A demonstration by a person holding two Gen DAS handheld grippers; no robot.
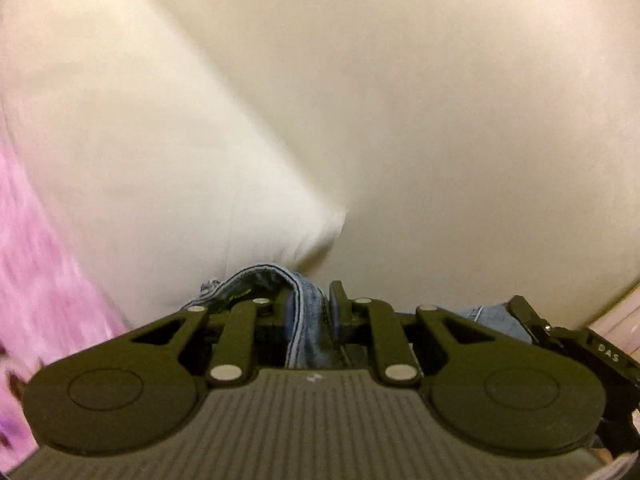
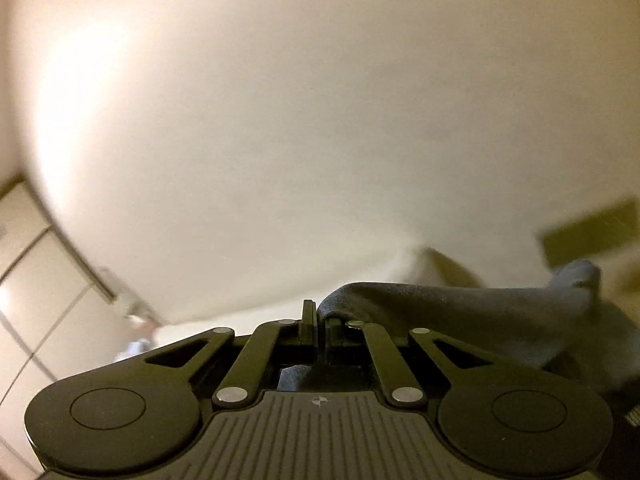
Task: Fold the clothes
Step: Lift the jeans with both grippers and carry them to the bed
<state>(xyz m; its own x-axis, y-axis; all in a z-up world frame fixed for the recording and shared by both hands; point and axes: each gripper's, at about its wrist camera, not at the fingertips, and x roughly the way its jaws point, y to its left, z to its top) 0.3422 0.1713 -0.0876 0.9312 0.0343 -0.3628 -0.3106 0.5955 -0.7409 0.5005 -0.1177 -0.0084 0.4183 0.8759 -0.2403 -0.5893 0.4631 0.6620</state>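
Observation:
In the left wrist view, my left gripper [image 1: 310, 304] is shut on a fold of blue denim [image 1: 264, 276], which bunches up over the left finger and runs down between the pads. More denim [image 1: 488, 316] shows to the right, next to a black gripper part [image 1: 560, 332] at the frame's edge. In the right wrist view, my right gripper [image 2: 320, 320] is shut on the edge of a dark grey-blue cloth [image 2: 440, 304] that drapes away to the right. Both grippers point at a plain cream wall, and the rest of the garment hangs out of sight below.
A blurred white pillow-like shape [image 1: 180, 180] fills the left of the left wrist view, with pink fabric [image 1: 32, 280] at the far left. Pale cupboard doors [image 2: 32, 280] stand at the left of the right wrist view, and a dark olive shape [image 2: 592, 232] at the right.

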